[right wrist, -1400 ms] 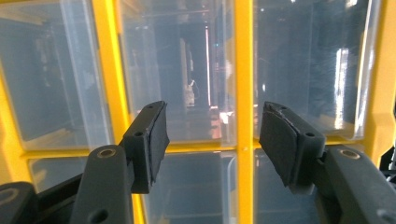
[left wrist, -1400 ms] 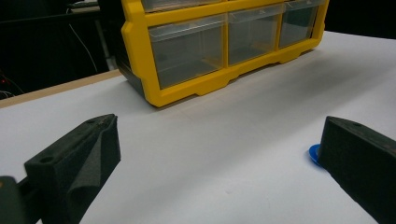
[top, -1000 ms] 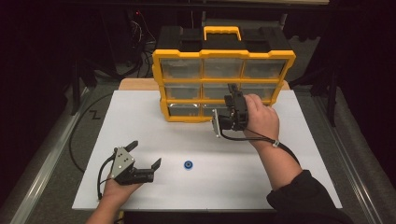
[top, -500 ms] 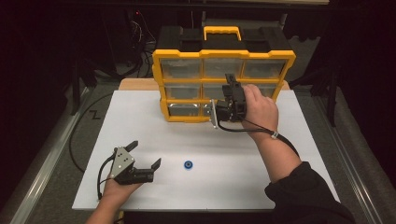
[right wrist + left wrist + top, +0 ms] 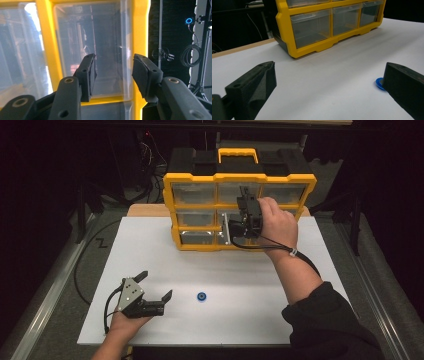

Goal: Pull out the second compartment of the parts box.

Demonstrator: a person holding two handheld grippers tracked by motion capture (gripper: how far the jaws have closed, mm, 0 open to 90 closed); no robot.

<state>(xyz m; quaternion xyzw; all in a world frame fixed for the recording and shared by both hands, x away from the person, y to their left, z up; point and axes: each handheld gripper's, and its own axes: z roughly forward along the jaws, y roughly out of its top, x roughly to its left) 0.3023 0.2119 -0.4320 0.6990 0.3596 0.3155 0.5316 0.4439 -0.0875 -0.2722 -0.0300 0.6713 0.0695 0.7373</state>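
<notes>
Jaws of my right gripper [image 5: 113, 75] stand apart, empty, facing an organizer [image 5: 240, 185] drawer [image 5: 95, 50]; my left gripper [image 5: 155, 292] rests wide open beside a blue cap [image 5: 201, 296].

Glossy plastic organiser [image 5: 239, 182]; matt table [image 5: 250, 285]

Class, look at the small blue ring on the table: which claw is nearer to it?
Left. The left claw lies beside the blue ring; the right claw is far off, at the organizer.
</notes>
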